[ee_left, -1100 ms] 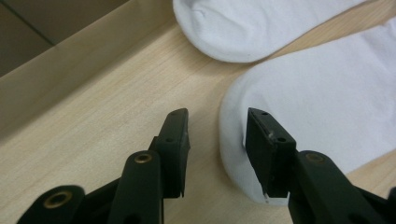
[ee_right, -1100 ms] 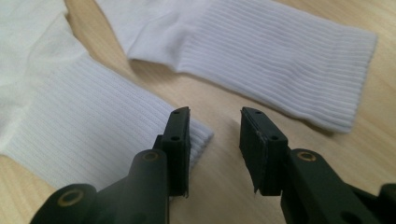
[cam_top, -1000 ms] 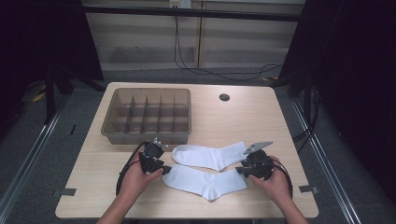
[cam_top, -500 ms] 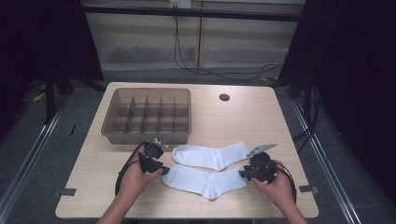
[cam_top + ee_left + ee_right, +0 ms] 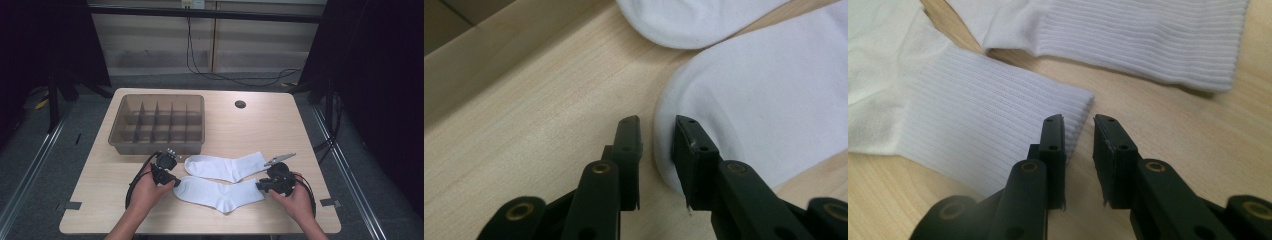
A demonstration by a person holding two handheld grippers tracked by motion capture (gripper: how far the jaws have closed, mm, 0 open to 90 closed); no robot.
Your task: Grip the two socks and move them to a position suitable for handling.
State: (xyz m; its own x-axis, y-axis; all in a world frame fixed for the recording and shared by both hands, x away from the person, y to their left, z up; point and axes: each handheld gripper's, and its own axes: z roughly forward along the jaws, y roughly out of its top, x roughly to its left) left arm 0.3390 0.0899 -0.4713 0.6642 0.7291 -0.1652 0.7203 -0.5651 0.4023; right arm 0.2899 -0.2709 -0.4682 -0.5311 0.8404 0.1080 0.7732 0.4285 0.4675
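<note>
The counter [image 5: 225,130] carries a brown divided tray [image 5: 157,122] at its far left, with a small dark hole [image 5: 240,104] in the counter top to the tray's right. Two white socks lie side by side on the near half, toes left and cuffs right. The far sock [image 5: 225,166] sits just beyond the near sock [image 5: 217,194], and the two almost touch along their length.

The left gripper [image 5: 172,182] rests at the toe of the near sock. Its jaws have just been closing and stand narrowly apart, with the toe's edge [image 5: 664,145] running up between them; the pads do not yet pinch the cloth. The right gripper [image 5: 259,186] sits at the cuff [image 5: 998,135] of the same sock. Its jaws have also just been closing to a narrow gap, the cuff's corner lying at the left jaw and not clamped.
</note>
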